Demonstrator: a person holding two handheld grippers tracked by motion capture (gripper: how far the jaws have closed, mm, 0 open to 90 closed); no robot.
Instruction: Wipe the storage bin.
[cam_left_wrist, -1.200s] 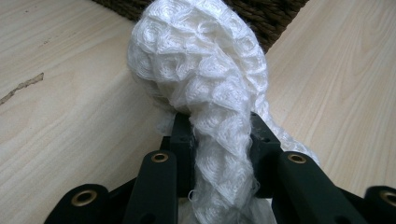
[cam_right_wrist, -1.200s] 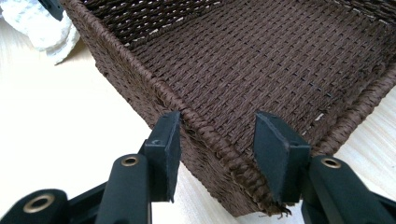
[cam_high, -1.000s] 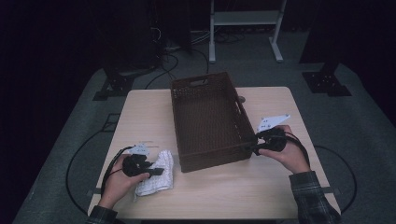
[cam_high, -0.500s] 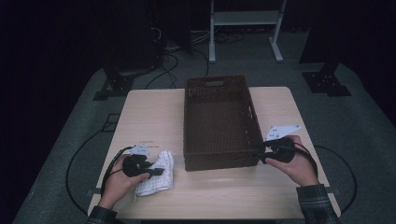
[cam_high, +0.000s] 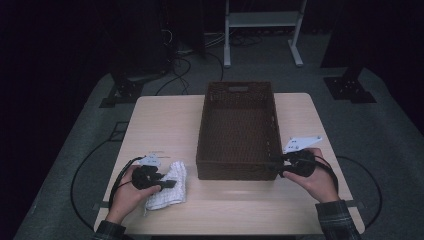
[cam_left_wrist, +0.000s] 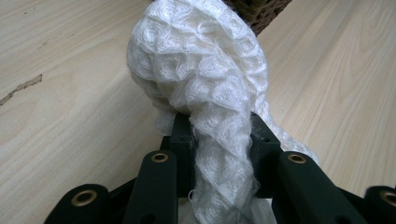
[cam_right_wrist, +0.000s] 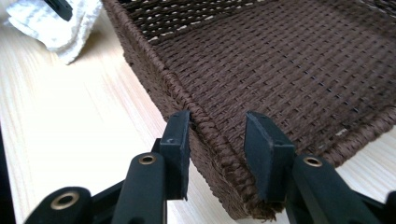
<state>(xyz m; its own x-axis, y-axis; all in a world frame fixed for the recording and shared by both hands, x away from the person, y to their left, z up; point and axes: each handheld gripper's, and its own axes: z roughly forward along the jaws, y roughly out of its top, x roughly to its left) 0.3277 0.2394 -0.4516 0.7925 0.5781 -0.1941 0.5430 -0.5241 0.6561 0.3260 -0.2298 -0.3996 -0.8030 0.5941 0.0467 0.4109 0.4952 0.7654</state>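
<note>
A white knitted cloth (cam_high: 170, 194) lies at the near left of the table, and my left gripper (cam_high: 167, 184) is shut on a bunched fold of it. In the left gripper view the cloth (cam_left_wrist: 201, 70) rises in a thick roll from between the pads. A dark brown woven basket (cam_high: 235, 170) stands empty in the middle. My right gripper (cam_high: 274, 162) is at its near right corner. In the right gripper view the gripper (cam_right_wrist: 217, 135) straddles the basket's (cam_right_wrist: 280, 56) rim. Its jaws have just been closing; the outer pad touches the wall and a gap shows at the inner pad.
The light wooden table (cam_high: 160, 120) has bare room left of the basket and along the near edge. A white metal stand (cam_high: 260, 20) and cables sit on the dark floor behind. The cloth (cam_right_wrist: 51, 23) shows far off in the right gripper view.
The basket has swung from a skewed angle to square with the table and shifted a little right. My right hand moved right and nearer with it. Left hand and cloth stayed still.
</note>
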